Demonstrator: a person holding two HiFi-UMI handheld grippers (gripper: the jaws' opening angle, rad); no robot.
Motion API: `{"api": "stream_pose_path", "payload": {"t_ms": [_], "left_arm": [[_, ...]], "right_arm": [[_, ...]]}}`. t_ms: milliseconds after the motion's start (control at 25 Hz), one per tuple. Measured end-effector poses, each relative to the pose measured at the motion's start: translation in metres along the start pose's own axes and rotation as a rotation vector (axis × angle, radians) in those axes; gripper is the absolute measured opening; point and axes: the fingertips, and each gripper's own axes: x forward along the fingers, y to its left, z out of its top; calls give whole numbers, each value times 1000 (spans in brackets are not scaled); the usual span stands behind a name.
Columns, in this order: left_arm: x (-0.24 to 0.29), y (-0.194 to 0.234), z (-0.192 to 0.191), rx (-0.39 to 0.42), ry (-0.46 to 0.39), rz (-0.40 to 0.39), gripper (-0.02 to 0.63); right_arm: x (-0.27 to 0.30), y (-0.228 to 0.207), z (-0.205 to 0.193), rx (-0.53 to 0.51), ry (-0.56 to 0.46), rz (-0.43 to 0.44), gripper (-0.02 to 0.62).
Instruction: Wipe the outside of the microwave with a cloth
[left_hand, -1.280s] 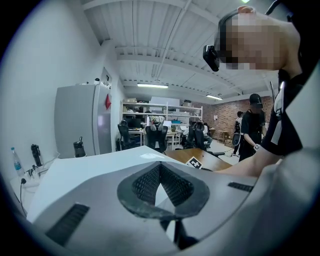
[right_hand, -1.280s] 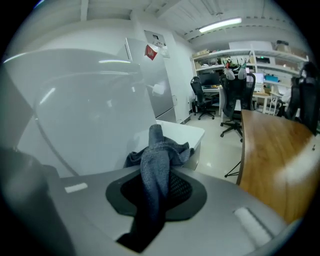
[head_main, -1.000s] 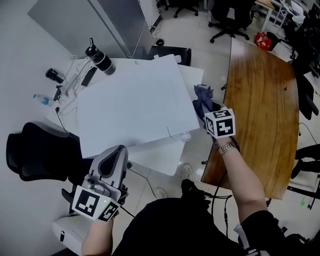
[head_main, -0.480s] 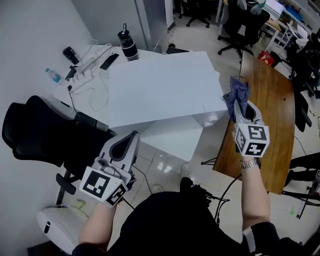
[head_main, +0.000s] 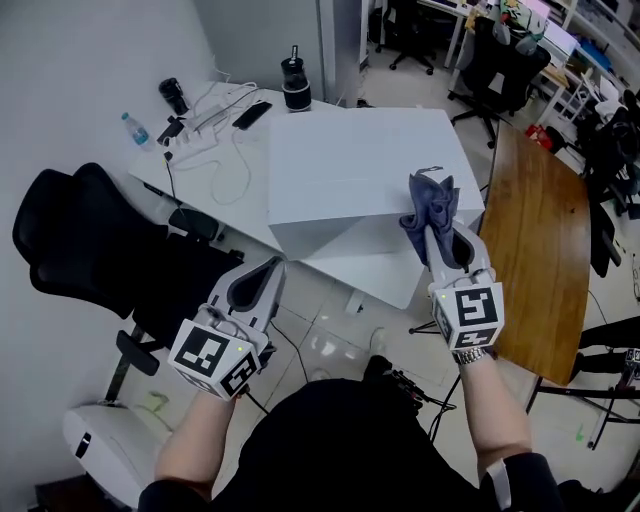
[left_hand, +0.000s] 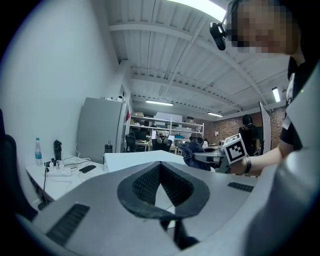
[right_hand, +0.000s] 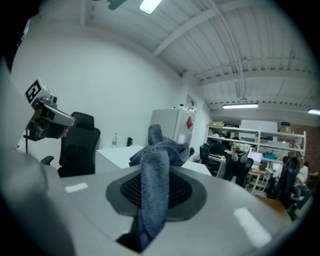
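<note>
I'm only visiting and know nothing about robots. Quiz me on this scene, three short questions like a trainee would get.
1. Pick one: the right gripper is clamped on
A) a water bottle
B) a blue-grey cloth
C) a cable
2. True or false: the left gripper is open.
3. Fill in: in the head view, the wooden table stands to the ____ of the microwave.

Key:
1. B
2. False. Its jaws are together, with nothing between them.
3. right
</note>
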Motion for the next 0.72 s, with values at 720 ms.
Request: {"api": "stream_pose_path", "payload": {"t_ms": [720], "left_arm": [[-93, 51, -20, -16, 3, 129, 2]], "right_arm": [[75, 245, -33, -137, 34, 345, 66]]}}
